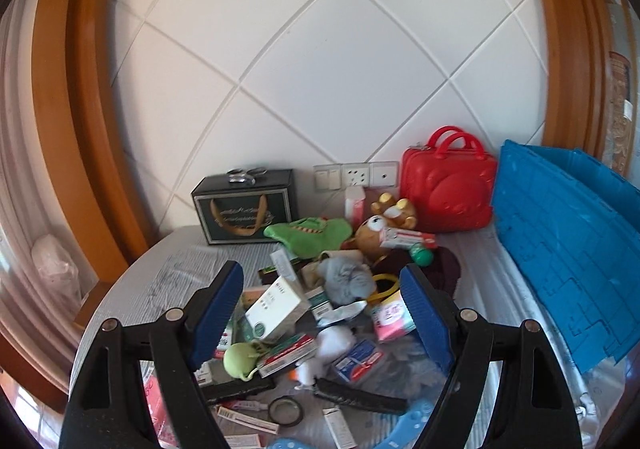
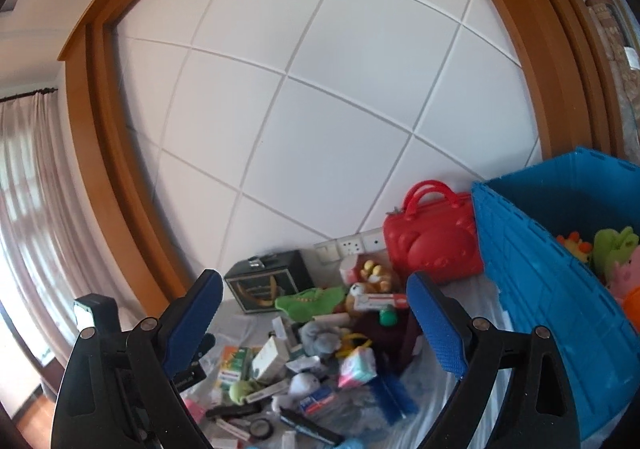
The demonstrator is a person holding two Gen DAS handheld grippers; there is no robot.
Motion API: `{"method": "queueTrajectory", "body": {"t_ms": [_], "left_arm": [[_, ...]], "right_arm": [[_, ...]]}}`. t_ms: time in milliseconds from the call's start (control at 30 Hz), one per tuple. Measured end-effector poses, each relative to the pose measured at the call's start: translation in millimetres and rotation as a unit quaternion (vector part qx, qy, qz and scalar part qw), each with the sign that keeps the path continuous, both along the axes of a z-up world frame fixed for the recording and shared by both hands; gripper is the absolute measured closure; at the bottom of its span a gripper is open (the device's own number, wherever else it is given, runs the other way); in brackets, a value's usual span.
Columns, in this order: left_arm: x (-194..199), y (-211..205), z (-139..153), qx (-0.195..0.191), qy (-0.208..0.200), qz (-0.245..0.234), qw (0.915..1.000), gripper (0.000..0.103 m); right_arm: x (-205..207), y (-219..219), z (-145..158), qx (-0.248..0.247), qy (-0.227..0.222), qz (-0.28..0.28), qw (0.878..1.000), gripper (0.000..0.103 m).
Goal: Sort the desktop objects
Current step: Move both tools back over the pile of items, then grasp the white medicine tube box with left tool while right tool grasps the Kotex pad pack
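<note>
left gripper [image 1: 322,309] hovers over the pile, jaws spread wide, nothing between them. right gripper [image 2: 314,323] likewise wide apart and empty, held higher and further back.

near: roll of dark tape [image 1: 285,411], black flat strip [image 1: 360,396], small medicine cartons, green-and-red carton [image 1: 287,354], pale green soft toy [image 1: 239,361], white box [image 1: 277,307], pink tissue pack [image 1: 392,319]. mid: grey plush [image 1: 347,281], green plush [image 1: 308,230], brown bear [image 1: 372,235] with a toothpaste box [image 1: 406,238] across it. far, by the wall: dark gift box [image 1: 245,206] with scissors [image 1: 245,174] on top, red toy suitcase [image 1: 446,191]. the blue crate [image 1: 560,245] stands to the right of the pile on the covered table [image 1: 168,269].

risk (judgement): items overlap and lean on each other; closing on one carton may drag or tip its neighbours. thin flat pieces lying on the cloth may slip the pads or snag the cover. plush may compress and slide out.

view differences: only the right wrist view looks into the crate, where plush toys [image 2: 612,249] already sit; it also shows the left gripper's body at lower left. the left wrist view shows only the crate's outer wall, but resolves the near clutter better.
</note>
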State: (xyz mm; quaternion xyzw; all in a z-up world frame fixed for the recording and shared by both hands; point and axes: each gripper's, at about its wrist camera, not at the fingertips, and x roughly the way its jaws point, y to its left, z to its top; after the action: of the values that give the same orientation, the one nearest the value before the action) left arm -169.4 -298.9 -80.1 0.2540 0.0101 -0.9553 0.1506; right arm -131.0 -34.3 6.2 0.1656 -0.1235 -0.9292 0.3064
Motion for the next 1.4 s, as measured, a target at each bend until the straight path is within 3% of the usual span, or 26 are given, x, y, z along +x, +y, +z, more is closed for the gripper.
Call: {"method": "queueTrajectory", "body": {"t_ms": [267,533,633,767,833,933,1167,1400], "left_arm": [[-5,-27,-39,-0.034,-0.037,0.03,0.9983,0.022],[29,-78,-72,-0.038,-0.051,0.076,0.9951,0.022],[34,-93,-87,-0.034,-0.079,0.083,0.9929,0.022],[36,-100,-103,-0.049,-0.095,0.036,0.9937,0.022],[24,-98,-111,-0.072,-0.107,0.01,0.9916,0.022],[3,-96,-134,-0.076,-0.131,-0.041,0.9876,0.022],[-45,-92,-196,-0.074,-0.182,-0.129,0.972,0.022],[-69,-82,-240,-0.087,-0.22,-0.217,0.9471,0.022]], "right_arm": [[-22,-23,-21,0.048,-0.007,0.007,0.999,0.003],[-71,-55,-117,0.131,-0.073,0.075,0.986,0.003],[-85,-70,-149,0.145,-0.114,0.094,0.978,0.003],[-90,-91,-167,0.177,-0.115,0.109,0.971,0.003],[-96,-99,-176,0.179,-0.122,0.115,0.97,0.003],[-111,-116,-192,0.198,-0.137,0.117,0.964,0.003],[-156,-151,-243,0.227,-0.194,0.135,0.945,0.003],[-197,-170,-286,0.235,-0.248,0.134,0.93,0.005]]}}
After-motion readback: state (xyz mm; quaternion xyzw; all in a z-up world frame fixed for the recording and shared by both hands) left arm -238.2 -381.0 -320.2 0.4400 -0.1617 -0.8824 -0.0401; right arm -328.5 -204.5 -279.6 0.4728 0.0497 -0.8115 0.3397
